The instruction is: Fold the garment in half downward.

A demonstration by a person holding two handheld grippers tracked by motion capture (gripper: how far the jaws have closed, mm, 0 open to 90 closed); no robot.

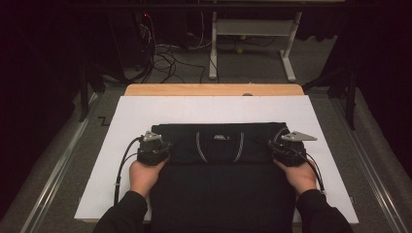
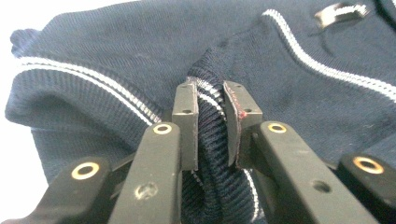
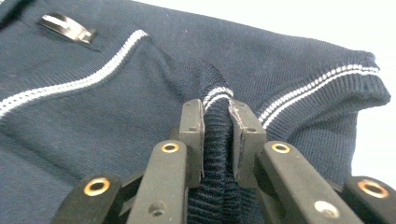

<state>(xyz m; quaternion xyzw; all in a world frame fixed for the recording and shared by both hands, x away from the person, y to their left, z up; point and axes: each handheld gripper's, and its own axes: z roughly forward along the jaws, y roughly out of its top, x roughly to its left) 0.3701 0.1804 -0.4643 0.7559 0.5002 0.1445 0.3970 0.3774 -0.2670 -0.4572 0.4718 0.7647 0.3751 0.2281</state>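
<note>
Premises read as a lab or test workspace: grey carpeted floor (image 1: 252,63), tangled black cables (image 1: 163,60), white metal desk frame (image 1: 252,29), white board-covered wooden worktable (image 1: 214,90).

Wooden table (image 1: 214,90), white sheet (image 1: 145,109) over it, dark sweater (image 1: 218,184) on the sheet

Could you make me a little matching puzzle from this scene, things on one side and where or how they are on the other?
Things:
1. left gripper
2. sweater
3. white sheet
4. label

Descriptions:
A. spread over the wooden table
B. dark blue with white stripes
C. pinching a ribbed fold of cloth
D. small, light, between the two stripes at the neck

Pairs: 1-C, 2-B, 3-A, 4-D
</note>
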